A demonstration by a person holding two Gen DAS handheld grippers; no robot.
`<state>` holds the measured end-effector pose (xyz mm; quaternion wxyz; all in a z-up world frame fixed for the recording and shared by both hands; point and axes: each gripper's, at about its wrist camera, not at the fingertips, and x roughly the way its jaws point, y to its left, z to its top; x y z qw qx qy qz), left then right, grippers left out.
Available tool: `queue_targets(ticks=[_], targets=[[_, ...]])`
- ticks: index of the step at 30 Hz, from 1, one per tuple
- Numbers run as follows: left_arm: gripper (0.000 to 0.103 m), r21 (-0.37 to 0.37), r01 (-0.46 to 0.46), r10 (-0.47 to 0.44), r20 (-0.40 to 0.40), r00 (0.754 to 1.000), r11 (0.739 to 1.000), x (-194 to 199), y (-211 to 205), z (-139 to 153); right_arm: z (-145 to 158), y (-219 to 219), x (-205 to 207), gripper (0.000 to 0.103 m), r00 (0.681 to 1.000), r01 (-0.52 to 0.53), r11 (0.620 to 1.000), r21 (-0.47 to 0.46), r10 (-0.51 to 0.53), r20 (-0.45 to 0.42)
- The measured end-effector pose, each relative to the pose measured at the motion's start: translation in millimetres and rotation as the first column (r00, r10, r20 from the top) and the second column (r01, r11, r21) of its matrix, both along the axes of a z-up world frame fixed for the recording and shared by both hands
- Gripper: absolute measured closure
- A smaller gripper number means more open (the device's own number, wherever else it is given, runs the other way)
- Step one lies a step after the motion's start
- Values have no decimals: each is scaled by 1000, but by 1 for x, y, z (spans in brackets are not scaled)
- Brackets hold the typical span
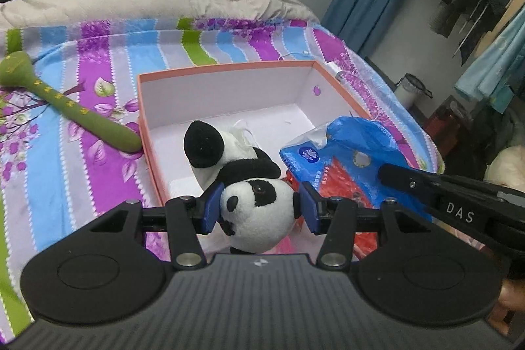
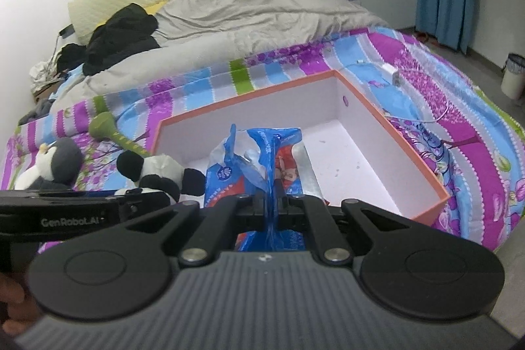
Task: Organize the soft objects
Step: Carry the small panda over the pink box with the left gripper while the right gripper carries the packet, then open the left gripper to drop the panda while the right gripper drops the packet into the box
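Note:
My left gripper (image 1: 259, 207) is shut on the head of a black-and-white panda plush (image 1: 242, 173), whose body hangs over the near wall of an orange box (image 1: 229, 68) with a white inside. My right gripper (image 2: 270, 202) is shut on the blue plastic of a tissue pack (image 2: 259, 159), held over the box's near edge. That blue and red tissue pack (image 1: 347, 159) shows to the right of the panda in the left wrist view. The panda plush (image 2: 157, 173) and the left gripper's body lie at the left of the right wrist view. The orange box (image 2: 393, 127) rests on the bed.
A green plush stick (image 1: 59, 100) lies left of the box on the striped bedsheet (image 1: 65, 153). A grey and white penguin plush (image 2: 49, 166) sits further left. A grey duvet (image 2: 246, 18) and black clothes (image 2: 121, 35) lie behind. A white charger cable (image 2: 397, 77) is beyond the box.

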<state>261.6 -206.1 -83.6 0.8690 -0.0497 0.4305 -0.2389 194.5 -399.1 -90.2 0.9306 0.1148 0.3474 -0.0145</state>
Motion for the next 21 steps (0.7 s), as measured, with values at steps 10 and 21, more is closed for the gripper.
queue_targets(ticks=[10,21], targets=[[47,26,46,-43,-86,995,999,69,-44,-39,-41,-28,61,95,996,23,1000,-1,-23,-92],[31,18,36,-34,-104,994,999,97,-53,-55,-62,-39,87,60,987,61,997,39,-54,-152]])
